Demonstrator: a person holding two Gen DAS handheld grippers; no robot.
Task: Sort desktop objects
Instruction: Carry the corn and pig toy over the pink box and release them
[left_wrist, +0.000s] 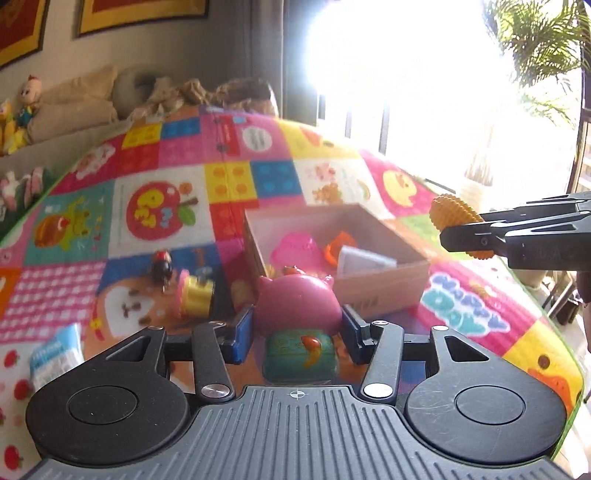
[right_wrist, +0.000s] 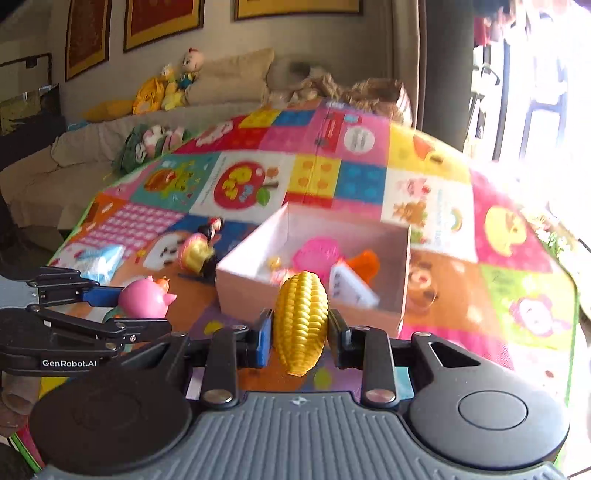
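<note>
Left tongs (left_wrist: 297, 334) are clamped on a pink pig toy (left_wrist: 295, 302), blue pads pressing its round body from both sides; a teal base w/ an orange-red mark sits under the pig, close to the camera. Pig is up off the worktop (left_wrist: 155, 177), which is covered w/ a bright patchwork play mat. Right tongs (right_wrist: 300, 326) grip a yellow toy corn cob (right_wrist: 301, 321), cob roughly upright btwn the pads, tip poking out below them. In the left wrist view the right tongs come in from the right edge w/ the cob's ribbed end showing past the fingers; in the right wrist view the left tongs enter from the left w/ the pig. Just beyond both toys sits an open cardboard box (left_wrist: 384, 288), pale inside, holding a pink flat piece (left_wrist: 295, 247), an orange piece (left_wrist: 341, 245) and a white card-like item (left_wrist: 365, 260). Left of the box on the mat: a yellow-and-pink toy (left_wrist: 195, 295) lying tilted, and a small red-and-black figure (left_wrist: 162, 264) just behind it. Near the mat's left edge lies a blue-and-white packet (left_wrist: 57, 350). Both frames are a bit motion-blurred. Behind the worktop: a beige sofa w/ plush toys, framed pictures on the wall, strong glare from the window at right.
</note>
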